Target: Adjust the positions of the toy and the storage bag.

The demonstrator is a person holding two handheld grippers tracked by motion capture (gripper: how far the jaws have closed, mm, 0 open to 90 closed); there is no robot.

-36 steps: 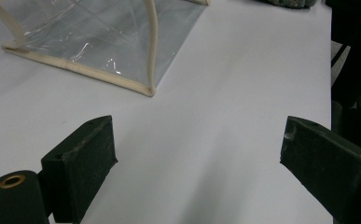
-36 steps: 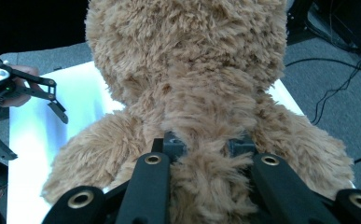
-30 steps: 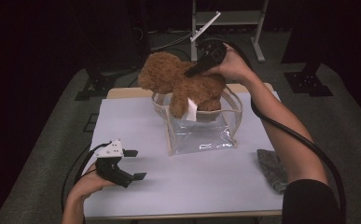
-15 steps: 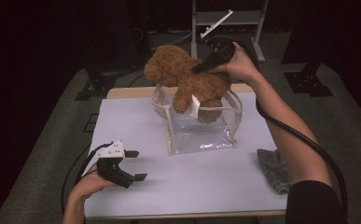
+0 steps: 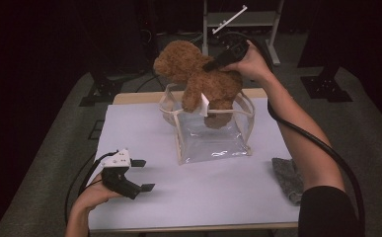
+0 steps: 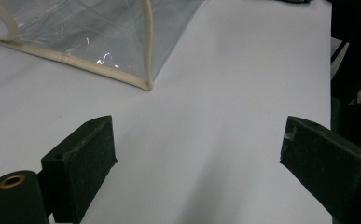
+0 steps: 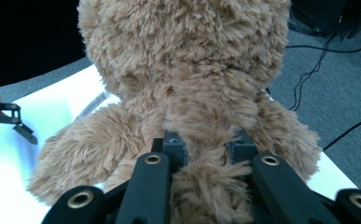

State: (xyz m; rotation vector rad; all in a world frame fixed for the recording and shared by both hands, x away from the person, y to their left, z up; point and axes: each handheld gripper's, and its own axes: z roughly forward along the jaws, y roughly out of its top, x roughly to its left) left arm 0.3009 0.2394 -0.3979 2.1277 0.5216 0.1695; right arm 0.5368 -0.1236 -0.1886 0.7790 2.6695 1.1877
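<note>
Dark surroundings frame the white table (image 5: 193, 192), where our clear plastic bag (image 5: 213, 140) stands with its mouth up. Our right gripper (image 7: 201, 154) is clamped on the back of the brown teddy bear (image 5: 198, 79), which hangs above the bag's rim with its feet just inside. Our left gripper (image 5: 134, 175), jaws wide apart and holding nothing, rests near the front left edge, well apart from the bag. To do this well, we should centre the bear over the opening, lower it straight, and perhaps steady the floppy rim so it does not fold inward. A grey cloth (image 5: 288, 180) lies to the right.
</note>
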